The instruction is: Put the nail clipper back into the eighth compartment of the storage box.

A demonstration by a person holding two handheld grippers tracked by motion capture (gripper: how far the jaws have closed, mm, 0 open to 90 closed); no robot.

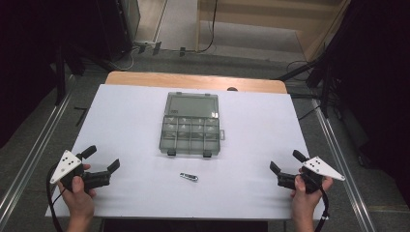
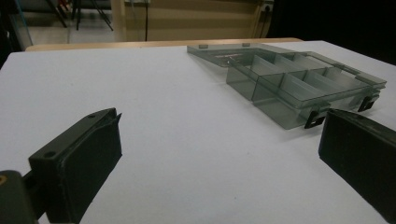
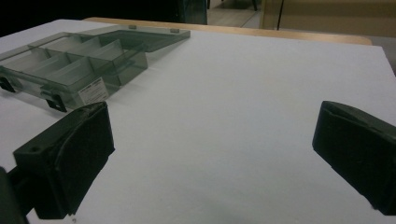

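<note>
A grey see-through compartment box point(image 1: 190, 131) lies open in the middle of the white table top point(image 1: 125, 121), its lid point(image 1: 192, 104) folded flat on the far side. It appears again as the box point(image 2: 299, 84) and the box point(image 3: 74, 65), with its compartments looking empty. A small shiny metal piece point(image 1: 189, 177) lies on the table just in front of the box. My left gripper point(image 1: 102, 158) point(image 2: 219, 154) is held near the front left, open, with nothing between its jaws. My right gripper point(image 1: 286, 161) point(image 3: 212, 154) is held at the front right, open and empty as well.
The table's wooden far edge point(image 1: 193, 79) shows beyond the white sheet. Metal rails point(image 1: 34, 150) run along both sides of the table. Cables and dark stands point(image 1: 319, 72) are on the floor behind.
</note>
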